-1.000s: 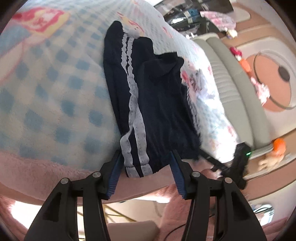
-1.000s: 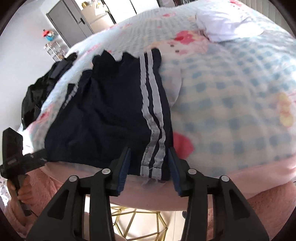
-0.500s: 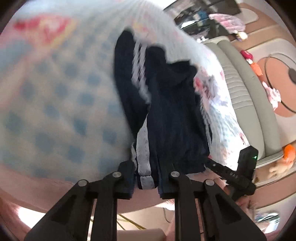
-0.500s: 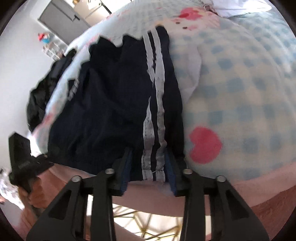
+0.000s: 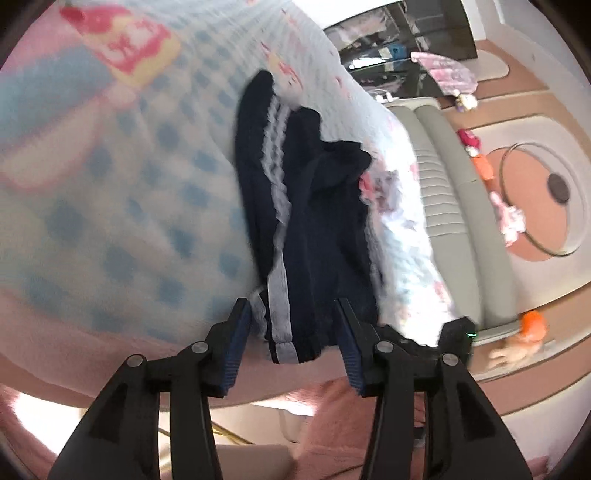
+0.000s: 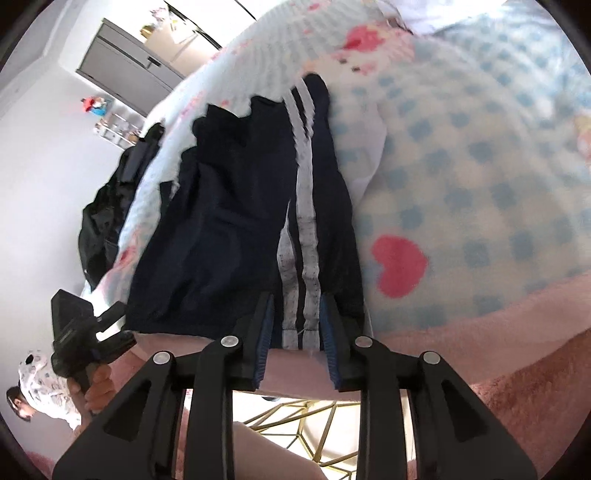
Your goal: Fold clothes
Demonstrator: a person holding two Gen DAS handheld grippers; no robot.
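Observation:
Navy shorts with white side stripes lie on a blue-checked blanket, their hem at the near edge. In the left wrist view my left gripper is open, its fingers on either side of one striped hem corner. In the right wrist view the same shorts show, and my right gripper is open with its fingers on either side of the other striped hem corner. The left gripper also shows at the lower left of the right wrist view.
A pink blanket border runs along the near edge. A dark garment pile lies at the far left. A white folded cloth lies at the far end. A grey padded headboard flanks the bed.
Both grippers closed on the striped hem corners half a second ago, then opened again. The shorts have bunched and shifted slightly on the blanket.

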